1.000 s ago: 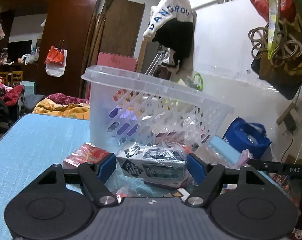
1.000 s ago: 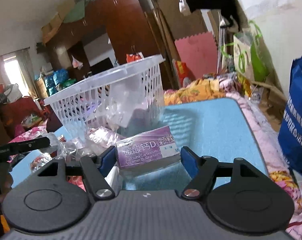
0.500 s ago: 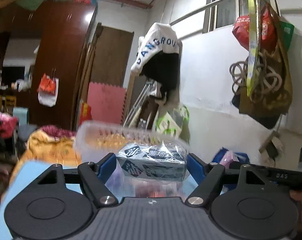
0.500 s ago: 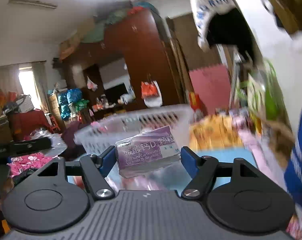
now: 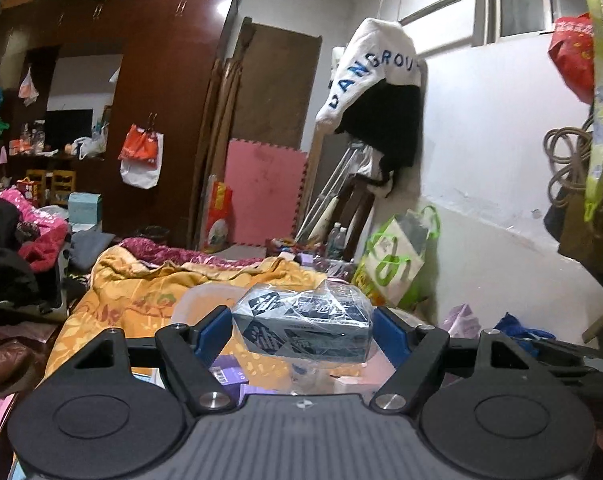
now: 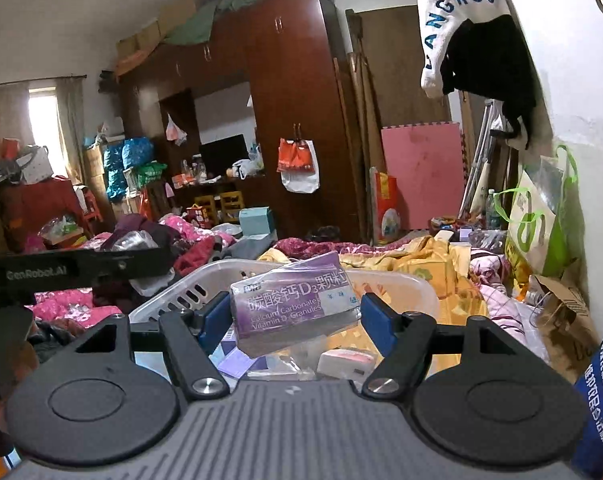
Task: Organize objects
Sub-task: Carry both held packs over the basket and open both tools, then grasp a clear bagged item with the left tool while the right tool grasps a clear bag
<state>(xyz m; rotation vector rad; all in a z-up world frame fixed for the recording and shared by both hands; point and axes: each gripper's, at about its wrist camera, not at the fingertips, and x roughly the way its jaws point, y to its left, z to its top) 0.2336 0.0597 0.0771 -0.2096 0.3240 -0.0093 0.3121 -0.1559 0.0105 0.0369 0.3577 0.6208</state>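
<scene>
My left gripper (image 5: 303, 330) is shut on a dark blue and white box in clear plastic wrap (image 5: 301, 326) and holds it above the clear plastic basket (image 5: 193, 304). My right gripper (image 6: 295, 316) is shut on a purple calcium carbonate box (image 6: 293, 306) in a clear bag and holds it over the same basket (image 6: 173, 296). Inside the basket lie purple boxes (image 6: 233, 362) and a white and pink packet (image 6: 347, 362). The left gripper's black arm (image 6: 73, 266) shows at the left of the right wrist view.
A yellow and pink quilt (image 5: 141, 284) lies beyond the basket. A white and green bag (image 5: 397, 260) leans on the wall at right. A blue bag (image 6: 601, 392) is close at the right. A dark wardrobe (image 6: 293, 120) stands at the back.
Both grippers have risen from the table with their boxes, from beside the basket to above its open top. The view now looks down into the basket.
</scene>
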